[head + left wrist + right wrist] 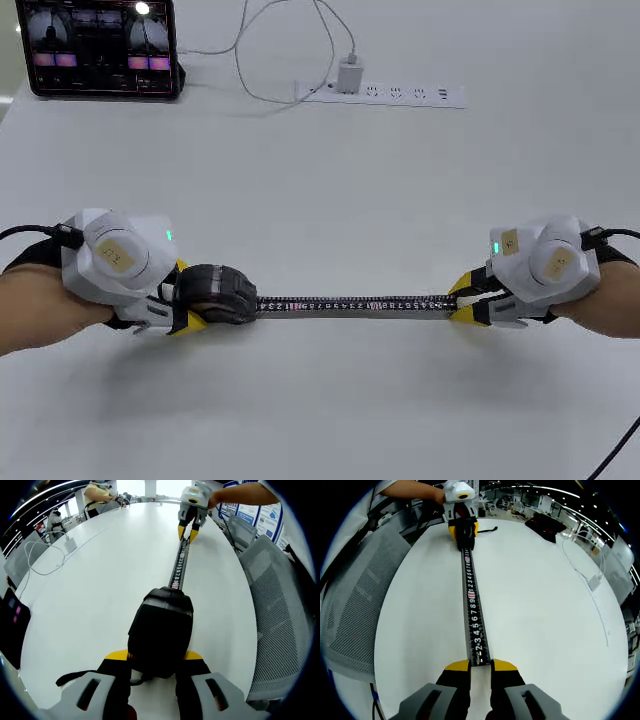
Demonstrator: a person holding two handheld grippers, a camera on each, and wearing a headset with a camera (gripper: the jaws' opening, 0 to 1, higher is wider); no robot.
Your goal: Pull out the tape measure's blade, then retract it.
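My left gripper clamps the tape measure, right gripper pinches the blade. I'd feed it back straight, slowly

The left gripper and right gripper are white with yellow-tipped jaws, tan stickers, black cables.
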